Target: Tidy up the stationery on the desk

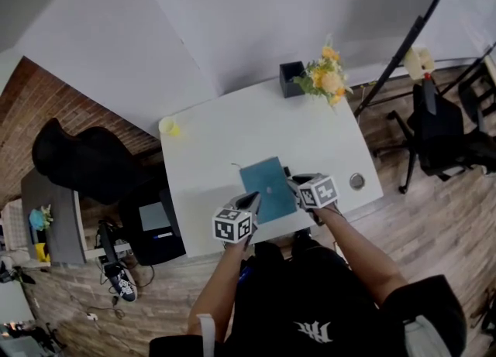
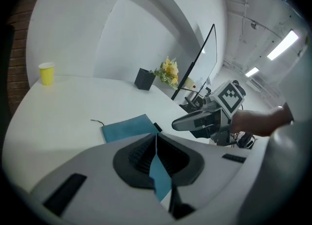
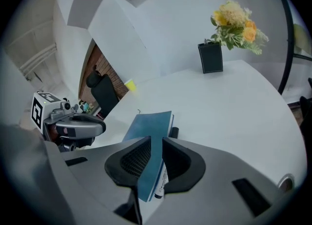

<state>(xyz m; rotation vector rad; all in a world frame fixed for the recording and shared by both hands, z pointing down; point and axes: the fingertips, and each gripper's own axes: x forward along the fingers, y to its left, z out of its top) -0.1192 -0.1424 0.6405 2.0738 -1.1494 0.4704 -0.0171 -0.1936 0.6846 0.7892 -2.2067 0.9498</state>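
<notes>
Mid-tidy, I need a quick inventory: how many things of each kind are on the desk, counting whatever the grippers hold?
Teal notebook: 1
Marker, pressed against the notebook's edge: 1
Yellow cup: 1
Black holder: 1
Flower bunch: 1
Total: 5

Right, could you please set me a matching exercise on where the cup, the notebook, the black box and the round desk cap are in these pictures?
Things:
1. cup
2. notebook
3. black box
4. round cap

Places:
A. gripped by the left gripper and the right gripper
B. next to the flowers at the far edge of the desk
C. alone at the far left corner
D. set in the desk near its right front corner

Pairs: 1-C, 2-A, 3-B, 4-D.
</notes>
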